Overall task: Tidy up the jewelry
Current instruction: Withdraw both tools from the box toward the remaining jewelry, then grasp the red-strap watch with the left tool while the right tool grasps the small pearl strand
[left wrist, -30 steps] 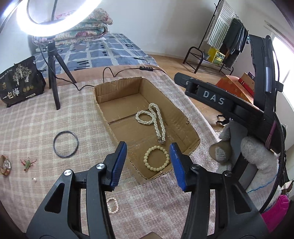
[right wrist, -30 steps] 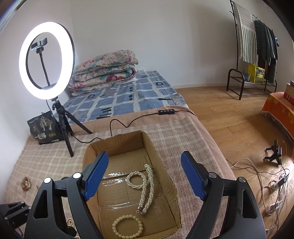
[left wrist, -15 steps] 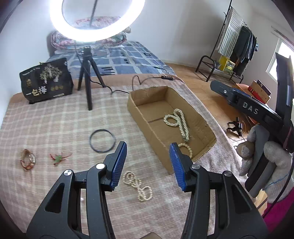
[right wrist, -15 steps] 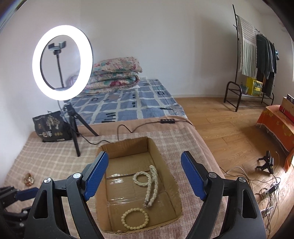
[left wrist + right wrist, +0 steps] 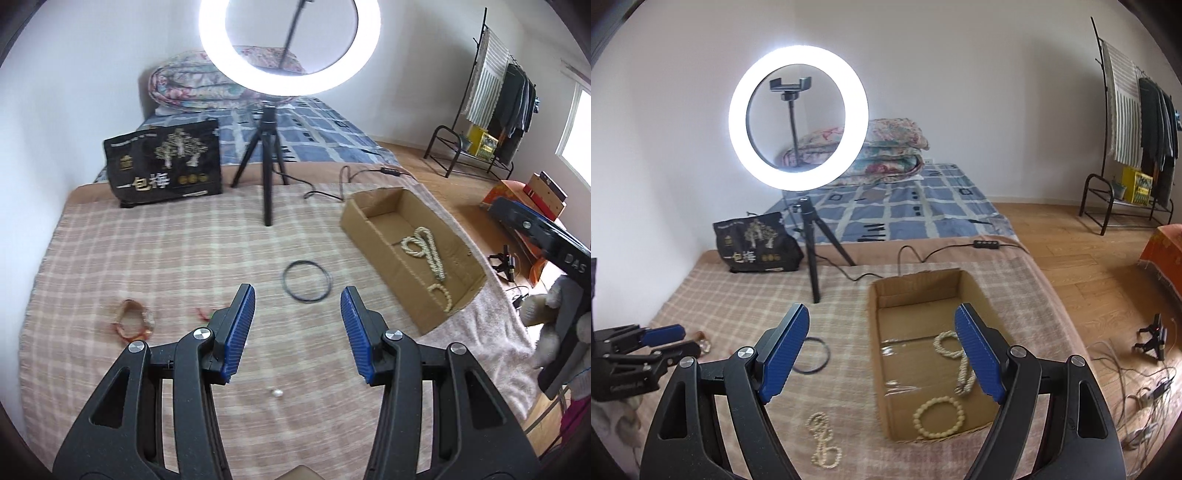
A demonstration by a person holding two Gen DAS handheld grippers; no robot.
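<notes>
Both grippers are hanging over the plaid blanket (image 5: 147, 258) with nothing in them: the left gripper (image 5: 297, 314) is standing partly open, the right gripper (image 5: 882, 339) spread wide. A pearl strand (image 5: 823, 439) is lying on the blanket beside the cardboard box (image 5: 873, 354). Inside the box, a bead bracelet (image 5: 938, 417) and pearl necklace (image 5: 960, 365) are resting. Further out, a black ring (image 5: 306, 281) is lying flat.
</notes>
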